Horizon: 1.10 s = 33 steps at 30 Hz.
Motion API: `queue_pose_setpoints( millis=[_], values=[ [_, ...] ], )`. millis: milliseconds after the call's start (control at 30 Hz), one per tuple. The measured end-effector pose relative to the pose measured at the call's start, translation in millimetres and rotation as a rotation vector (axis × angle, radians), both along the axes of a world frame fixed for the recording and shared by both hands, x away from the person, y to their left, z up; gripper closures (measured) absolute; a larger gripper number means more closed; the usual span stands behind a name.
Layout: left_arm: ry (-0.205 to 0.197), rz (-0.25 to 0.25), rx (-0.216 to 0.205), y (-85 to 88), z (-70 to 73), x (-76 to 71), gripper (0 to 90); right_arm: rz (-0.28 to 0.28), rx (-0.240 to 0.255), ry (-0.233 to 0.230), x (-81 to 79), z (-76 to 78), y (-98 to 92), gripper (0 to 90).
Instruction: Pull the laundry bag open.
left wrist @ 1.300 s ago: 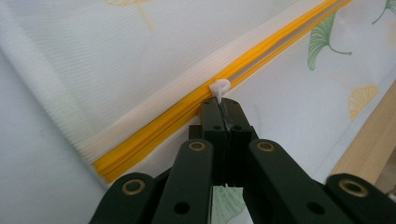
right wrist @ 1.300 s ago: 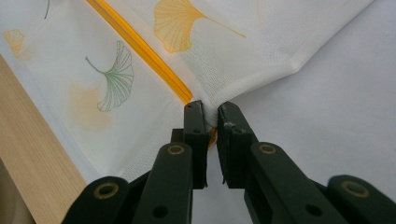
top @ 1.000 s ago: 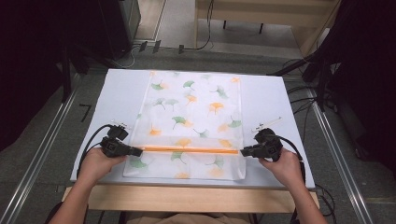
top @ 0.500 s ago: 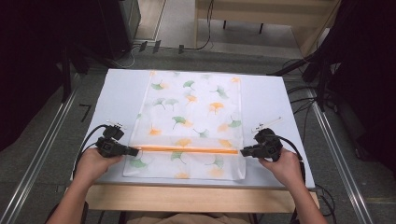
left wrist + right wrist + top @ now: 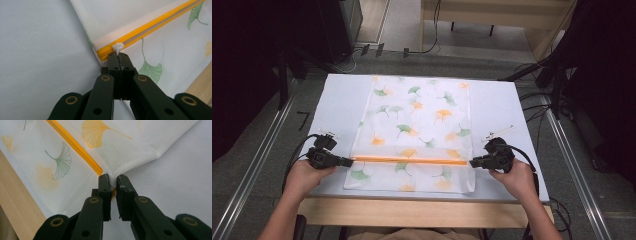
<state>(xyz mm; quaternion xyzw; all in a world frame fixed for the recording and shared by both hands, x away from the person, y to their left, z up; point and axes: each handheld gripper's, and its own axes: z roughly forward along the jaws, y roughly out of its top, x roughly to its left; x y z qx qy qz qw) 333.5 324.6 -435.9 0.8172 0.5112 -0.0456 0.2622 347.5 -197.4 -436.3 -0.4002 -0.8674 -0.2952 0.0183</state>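
A white mesh bag (image 5: 417, 115) printed with green and orange ginkgo leaves lies flat on the white table (image 5: 337, 100). An orange zipper (image 5: 412, 160) crosses it near the front. My left gripper (image 5: 349, 161) sits at the zipper's left end, shut on the small white zipper pull (image 5: 117, 46), as the left gripper view (image 5: 120, 58) shows. At the zipper's right end my right gripper (image 5: 472, 162) is shut on the bag's edge, with fabric and a bit of orange pinched between its jaws (image 5: 112, 180).
A small white strip (image 5: 498, 132) lies on the table behind the right hand. The table's wooden front edge (image 5: 412, 212) runs just in front of the bag. Cables trail from both grippers, and metal rails (image 5: 257, 165) flank the table.
My left gripper has slid a little to the left along the zipper line with the pull. The right gripper and the bag's right end have stayed put.
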Motion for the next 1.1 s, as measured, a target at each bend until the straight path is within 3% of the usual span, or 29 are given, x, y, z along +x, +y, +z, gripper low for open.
queue_pose_setpoints(
  millis=[533, 1100],
  values=[
    [0.013, 0.022, -0.012, 8.7, -0.6, -0.2, 90.0, -0.001, -0.001, 0.003, 0.5, -0.4, -0.6, 84.2],
    [0.032, 0.005, -0.024, 6.2, -3.8, -0.6, 90.0, -0.026, -0.019, -0.001, 3.0, -2.4, -4.3, 83.7]
  ],
)
